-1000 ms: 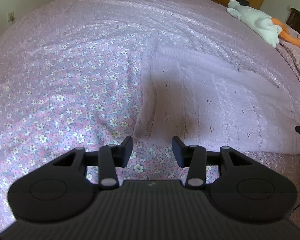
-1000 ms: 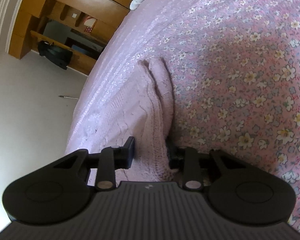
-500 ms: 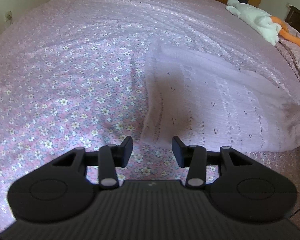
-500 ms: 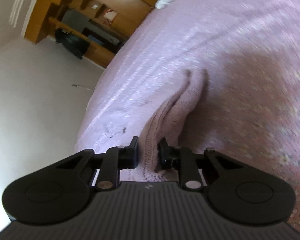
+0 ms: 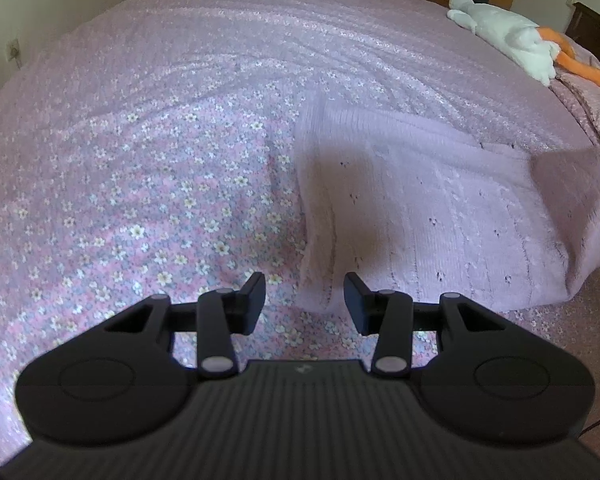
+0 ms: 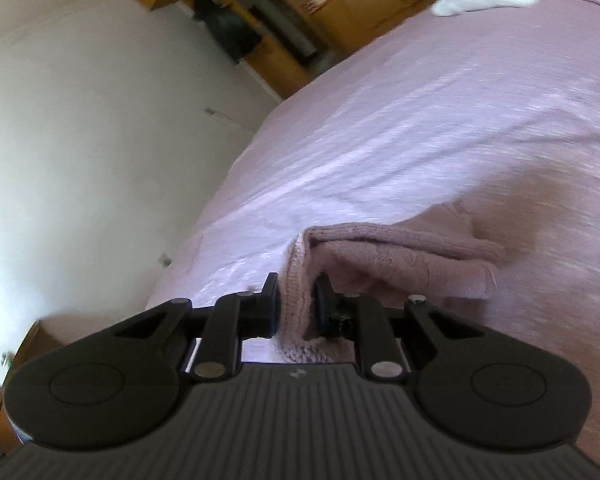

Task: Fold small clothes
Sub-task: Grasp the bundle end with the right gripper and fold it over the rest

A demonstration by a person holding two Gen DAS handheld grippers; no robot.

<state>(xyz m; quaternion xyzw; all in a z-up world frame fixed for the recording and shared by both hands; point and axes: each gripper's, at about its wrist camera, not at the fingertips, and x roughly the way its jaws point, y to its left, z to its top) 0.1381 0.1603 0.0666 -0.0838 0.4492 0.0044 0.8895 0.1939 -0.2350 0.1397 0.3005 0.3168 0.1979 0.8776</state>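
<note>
Though blurred, perhaps wooden shelving (image 6: 284, 28) beyond bed (image 5: 204, 92).

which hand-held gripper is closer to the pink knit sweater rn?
Right. The right hand-held gripper is shut on the pink knit sweater, pinching its lifted edge. The left hand-held gripper is open, just short of the near hem, not touching.

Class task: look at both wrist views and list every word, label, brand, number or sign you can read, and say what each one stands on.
No readable text in either view.
Small pale mark on the left hand-held gripper body: a logo shape, too small to read.
Same mark on the right hand-held gripper body: too small to read.
Items on the wooden shelves: blurred, unreadable.
Pink knit garment and floral bedspread: no print.
</note>
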